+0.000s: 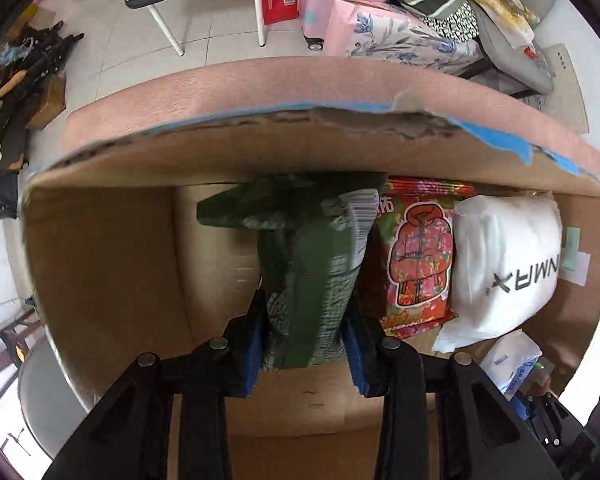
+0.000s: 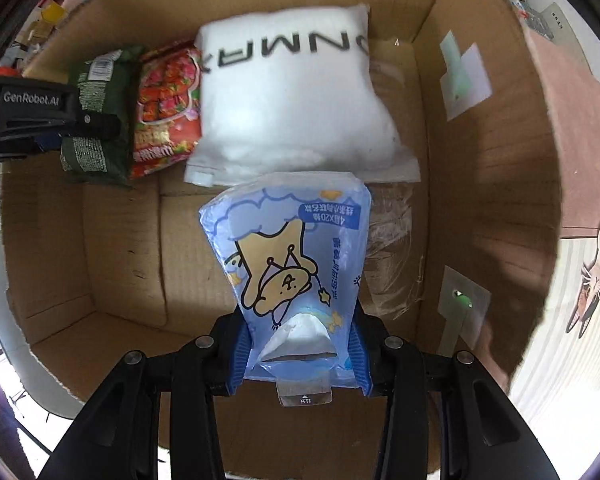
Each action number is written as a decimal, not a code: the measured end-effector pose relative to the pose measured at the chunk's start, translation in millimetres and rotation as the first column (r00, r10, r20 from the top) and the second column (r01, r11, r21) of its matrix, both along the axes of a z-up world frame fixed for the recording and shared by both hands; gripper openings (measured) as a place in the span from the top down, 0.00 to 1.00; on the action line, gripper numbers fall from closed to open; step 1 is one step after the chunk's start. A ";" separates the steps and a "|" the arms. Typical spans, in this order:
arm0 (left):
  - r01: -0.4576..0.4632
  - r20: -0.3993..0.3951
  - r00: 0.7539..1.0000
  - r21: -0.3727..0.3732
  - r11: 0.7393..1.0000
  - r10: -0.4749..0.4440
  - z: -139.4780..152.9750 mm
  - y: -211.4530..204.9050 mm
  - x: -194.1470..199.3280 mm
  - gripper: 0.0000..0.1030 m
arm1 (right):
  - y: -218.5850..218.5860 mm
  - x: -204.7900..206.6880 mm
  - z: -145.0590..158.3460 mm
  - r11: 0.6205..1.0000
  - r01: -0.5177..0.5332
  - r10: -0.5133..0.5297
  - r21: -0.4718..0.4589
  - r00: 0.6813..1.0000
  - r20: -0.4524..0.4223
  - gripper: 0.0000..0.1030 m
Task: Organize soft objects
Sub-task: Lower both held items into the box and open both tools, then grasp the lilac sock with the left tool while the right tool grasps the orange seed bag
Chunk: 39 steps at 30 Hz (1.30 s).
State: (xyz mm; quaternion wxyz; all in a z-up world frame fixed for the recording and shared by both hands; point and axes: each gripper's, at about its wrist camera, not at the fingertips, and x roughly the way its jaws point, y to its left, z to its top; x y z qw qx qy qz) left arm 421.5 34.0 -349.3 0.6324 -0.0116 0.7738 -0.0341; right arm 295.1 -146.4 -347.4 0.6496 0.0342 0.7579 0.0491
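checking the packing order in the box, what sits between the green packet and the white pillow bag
The red floral packet stands between the green packet and the white pillow bag, pressed against both. The right wrist view shows it plainly; the left wrist view agrees.

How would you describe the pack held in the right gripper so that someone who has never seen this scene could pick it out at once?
Start at the open cardboard box, where a white pillow-like bag lies against the far wall. Just in front of that bag, clamped in the right gripper, is the tissue pack. It alone is pale blue, with a cartoon bear on a star; its neighbours are white, red and dark green.
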 end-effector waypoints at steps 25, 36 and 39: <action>-0.017 0.307 0.951 -0.027 0.999 0.025 139.0 0.5 -116.0 0.02 | -12.0 -24.5 126.5 0.997 0.030 -0.010 -0.075 0.967 0.256 0.00; -0.090 0.461 0.885 0.031 0.995 0.066 201.9 8.3 -213.4 0.02 | -5.5 -101.1 172.5 1.000 -0.004 0.014 -0.026 0.917 0.398 0.00; -0.114 0.437 0.897 0.093 0.989 0.062 187.8 10.8 -257.2 0.02 | -17.4 -137.5 154.6 1.000 -0.007 0.011 -0.013 0.935 0.353 0.00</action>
